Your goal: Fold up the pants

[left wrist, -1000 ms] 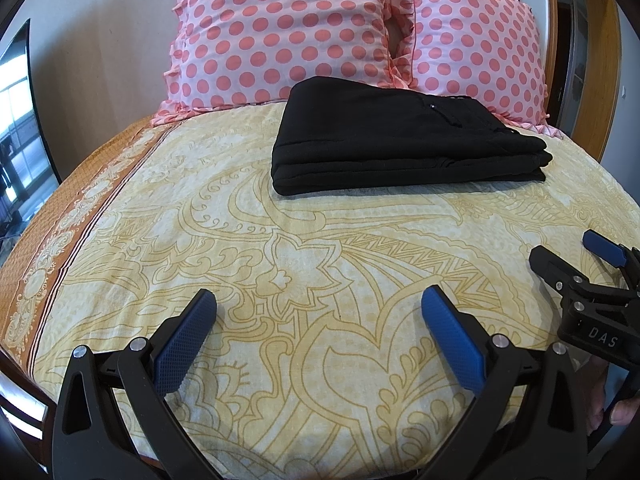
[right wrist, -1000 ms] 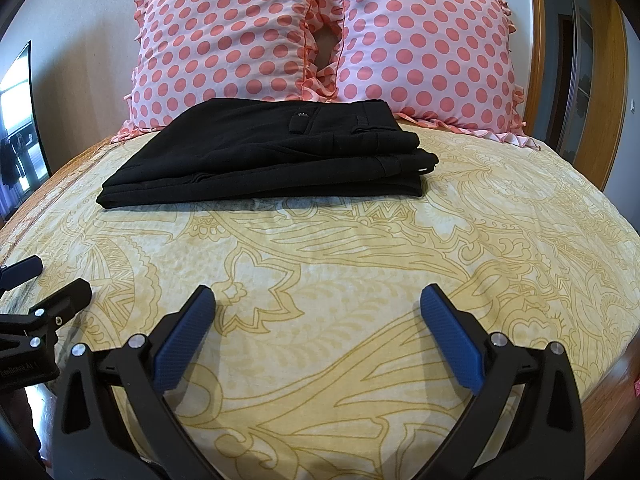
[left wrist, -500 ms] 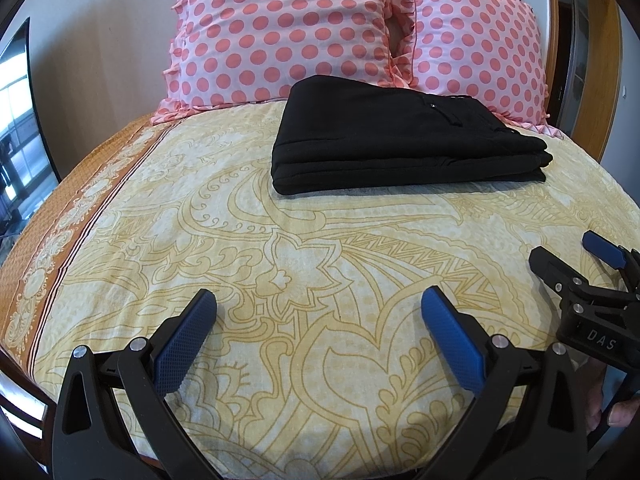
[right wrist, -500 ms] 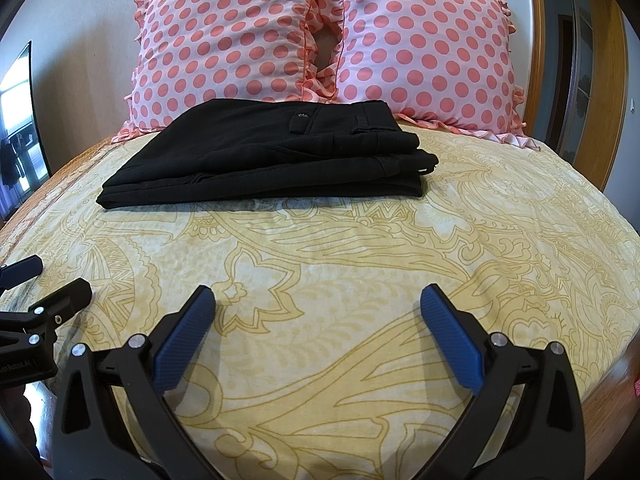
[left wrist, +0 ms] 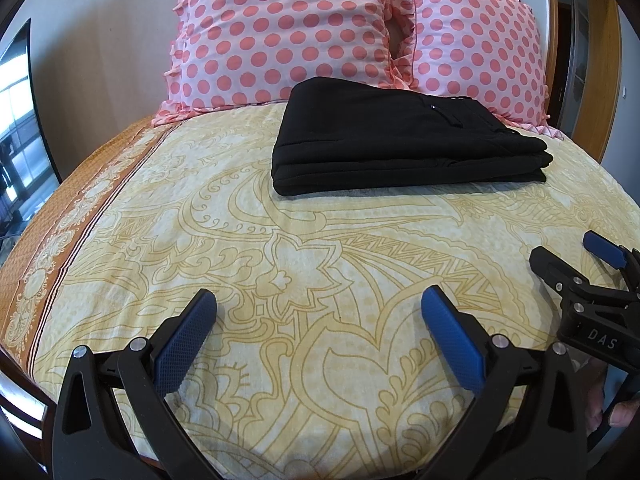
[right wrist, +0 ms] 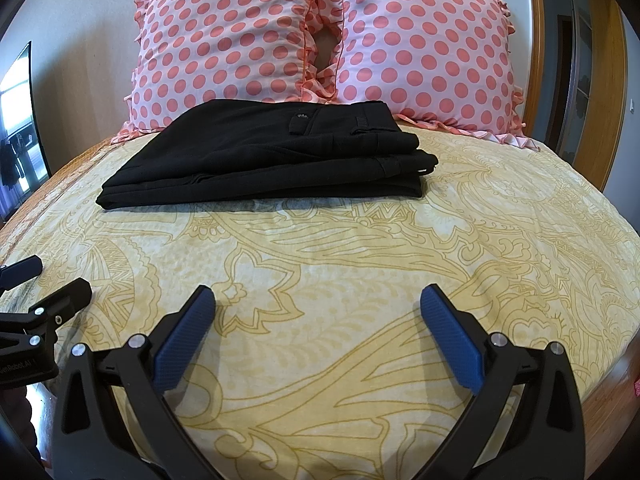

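Observation:
Black pants (left wrist: 400, 140) lie folded in a flat stack on the yellow patterned bedspread (left wrist: 300, 248), in front of the pillows; they also show in the right wrist view (right wrist: 272, 156). My left gripper (left wrist: 318, 312) is open and empty, low over the near part of the bed, well short of the pants. My right gripper (right wrist: 318, 312) is open and empty too, beside the left one. The right gripper shows at the right edge of the left wrist view (left wrist: 576, 256), and the left gripper at the left edge of the right wrist view (right wrist: 44, 276).
Two pink polka-dot pillows (right wrist: 224, 40) (right wrist: 428, 56) lean on the wooden headboard (right wrist: 600, 80) behind the pants. An orange border (left wrist: 60, 220) runs along the bed's left side. A window (left wrist: 16, 120) is at far left.

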